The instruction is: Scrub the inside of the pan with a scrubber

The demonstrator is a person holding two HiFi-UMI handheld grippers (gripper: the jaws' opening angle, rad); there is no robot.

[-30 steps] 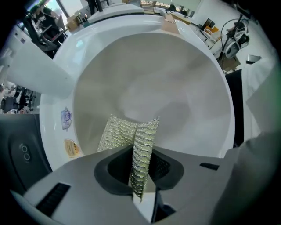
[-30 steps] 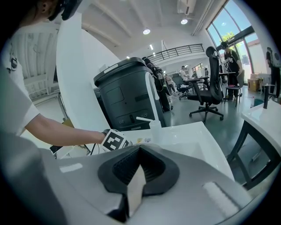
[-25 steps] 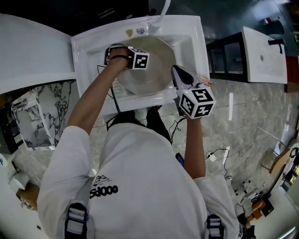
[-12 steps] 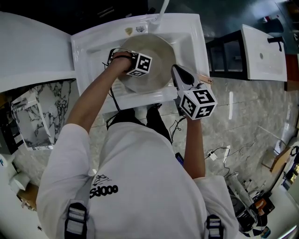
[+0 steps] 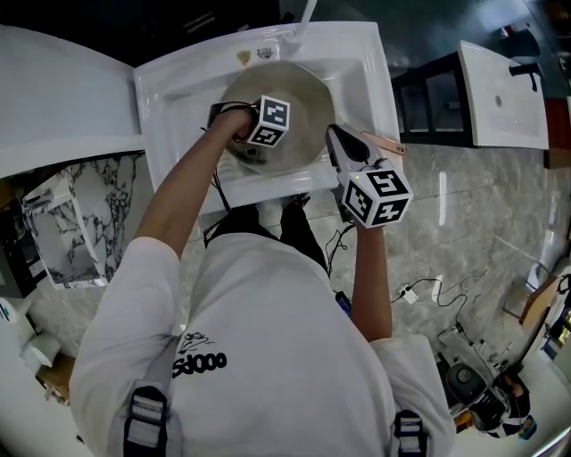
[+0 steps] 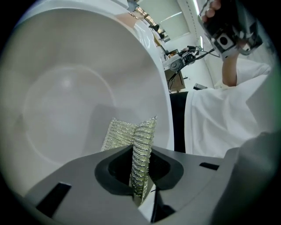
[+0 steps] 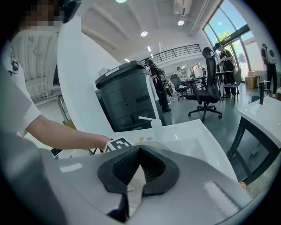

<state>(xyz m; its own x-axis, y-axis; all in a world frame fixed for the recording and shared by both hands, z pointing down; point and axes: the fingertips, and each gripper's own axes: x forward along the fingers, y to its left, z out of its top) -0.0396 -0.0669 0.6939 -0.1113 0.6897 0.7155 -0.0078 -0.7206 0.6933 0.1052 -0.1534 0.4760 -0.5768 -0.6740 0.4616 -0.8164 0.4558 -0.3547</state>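
Note:
A pale round pan lies in the white sink; its wide inside fills the left gripper view. My left gripper is down inside the pan, shut on a silver mesh scrubber that stands folded between its jaws against the pan's floor. My right gripper is at the pan's right edge, shut there, with something pale pinched between its jaws. The copper-coloured handle tip sticks out beside it.
A faucet rises at the sink's far rim. A white counter curves off to the left; a black cabinet and a second white basin stand to the right. Cables lie on the tiled floor.
My left gripper has slid the scrubber a short way across the pan's inside, toward me and to the right. The right gripper has stayed in place at the pan's edge.

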